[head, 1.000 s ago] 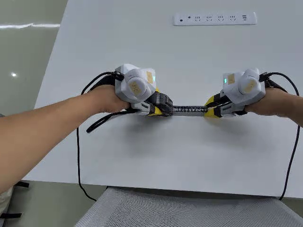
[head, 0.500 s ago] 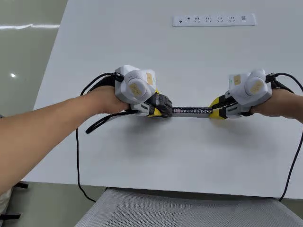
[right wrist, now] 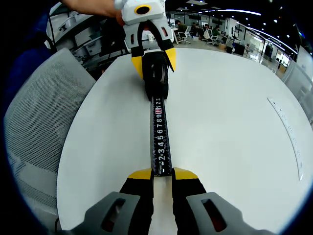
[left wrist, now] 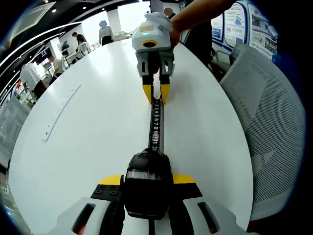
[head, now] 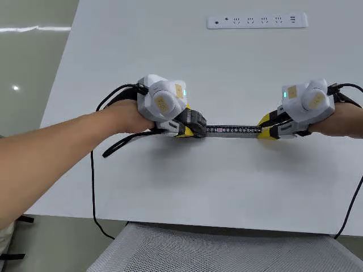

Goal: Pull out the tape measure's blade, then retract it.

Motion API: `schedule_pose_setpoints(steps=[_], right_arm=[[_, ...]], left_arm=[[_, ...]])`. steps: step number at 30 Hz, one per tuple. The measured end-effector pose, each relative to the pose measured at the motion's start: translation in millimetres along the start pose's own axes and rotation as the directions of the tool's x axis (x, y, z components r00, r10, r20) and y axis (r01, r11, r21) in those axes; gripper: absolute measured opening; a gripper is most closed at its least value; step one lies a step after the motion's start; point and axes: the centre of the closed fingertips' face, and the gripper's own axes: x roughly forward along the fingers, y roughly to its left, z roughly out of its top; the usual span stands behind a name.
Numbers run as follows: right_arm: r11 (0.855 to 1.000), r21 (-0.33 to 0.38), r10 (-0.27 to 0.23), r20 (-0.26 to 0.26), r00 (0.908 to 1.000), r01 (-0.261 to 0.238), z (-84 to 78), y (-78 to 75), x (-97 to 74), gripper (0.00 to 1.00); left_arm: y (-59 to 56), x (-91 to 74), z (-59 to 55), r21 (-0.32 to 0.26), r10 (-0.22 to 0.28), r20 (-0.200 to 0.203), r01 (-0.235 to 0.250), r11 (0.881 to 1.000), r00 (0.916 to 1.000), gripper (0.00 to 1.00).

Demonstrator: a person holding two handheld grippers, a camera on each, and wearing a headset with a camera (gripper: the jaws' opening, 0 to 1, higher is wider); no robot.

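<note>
The black tape measure case (head: 194,123) (left wrist: 148,183) (right wrist: 157,73) rests on the white table, clamped in my left gripper (head: 186,129) (left wrist: 147,180) (right wrist: 153,60). Its blade (head: 232,130) (left wrist: 156,122) (right wrist: 161,136), printed with numbers, stretches rightward from the case just above the tabletop. My right gripper (head: 265,130) (right wrist: 162,174) (left wrist: 156,92) is shut on the blade's free end. The two grippers face each other along the blade, roughly a hand's width apart.
A white power strip (head: 257,21) (left wrist: 60,113) (right wrist: 289,134) lies at the table's far side. Black cables (head: 113,147) trail from my grippers over the near table edge. A grey mesh chair (head: 227,249) stands below the near edge.
My right gripper has moved to the right with the blade's end, and more blade is out of the case. The left gripper and case have stayed in place.
</note>
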Motion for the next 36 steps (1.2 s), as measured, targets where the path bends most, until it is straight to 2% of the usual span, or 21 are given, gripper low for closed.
schedule_pose_setpoints(steps=[24,36], right_arm=[[1.000,0.022,-0.010,-0.034,0.9994,0.010,-28.7,-7.8,-17.6,0.09],[1.000,0.029,-0.008,-0.049,0.9988,0.010,-42.4,-6.7,-28.3,0.09]], left_arm=[[1.1,2.5,-1.6,0.007,-0.004,-0.008,0.004,1.000,1.0000,0.30],[0.6,2.4,-1.3,0.011,-0.006,-0.008,0.006,1.000,0.9999,0.30]])
